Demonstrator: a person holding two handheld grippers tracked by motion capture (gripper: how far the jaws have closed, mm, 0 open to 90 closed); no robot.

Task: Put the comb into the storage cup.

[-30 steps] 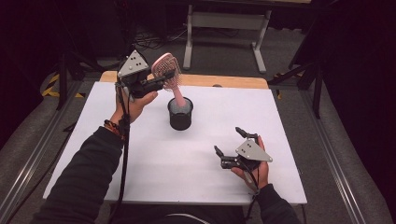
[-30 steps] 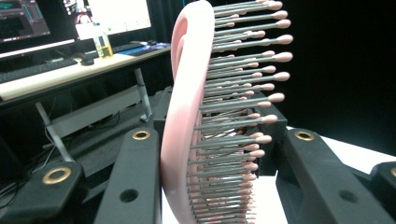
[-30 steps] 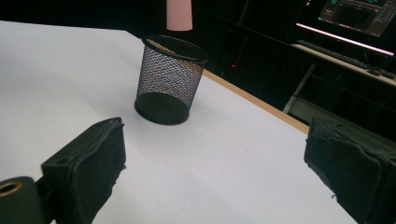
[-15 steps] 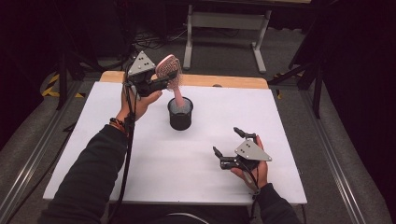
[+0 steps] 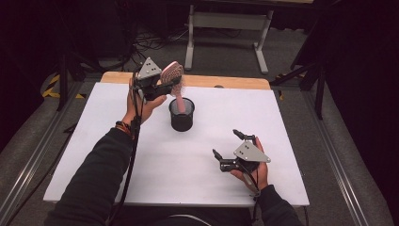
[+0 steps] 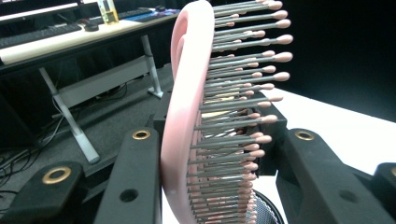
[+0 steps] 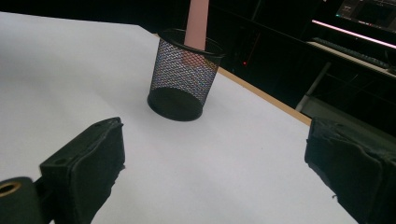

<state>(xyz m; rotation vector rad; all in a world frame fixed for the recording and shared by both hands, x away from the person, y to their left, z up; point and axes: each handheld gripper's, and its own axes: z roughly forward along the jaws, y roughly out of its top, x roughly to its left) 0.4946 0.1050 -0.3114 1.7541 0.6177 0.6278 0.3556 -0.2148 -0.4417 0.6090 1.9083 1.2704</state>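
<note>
Since a second ago the left gripper [image 5: 165, 87] has barely shifted: it has carried the brush [image 5: 172, 75] a little up and toward the far edge, while the handle stays dipped in the cup [image 5: 181, 114]. The right gripper [image 5: 230, 149] has kept its place near the front right of the counter [image 5: 94, 141].

The left gripper pinches the brush by its pink head, one jaw on the back and one against the bristles, as the left gripper view shows with the brush [image 6: 187, 130] upright between the black jaws. The bristles point to the right in that view, and their tips are pink. The handle slants down from the head into the black mesh cup, which stands upright near the middle of the counter, toward the far side.

The right gripper is held in the hand just above the counter, its jaws spread wide with nothing between them. It faces the cup [image 7: 182, 79], well apart from it, and the pink handle [image 7: 197, 23] rises out of the rim there.
</note>
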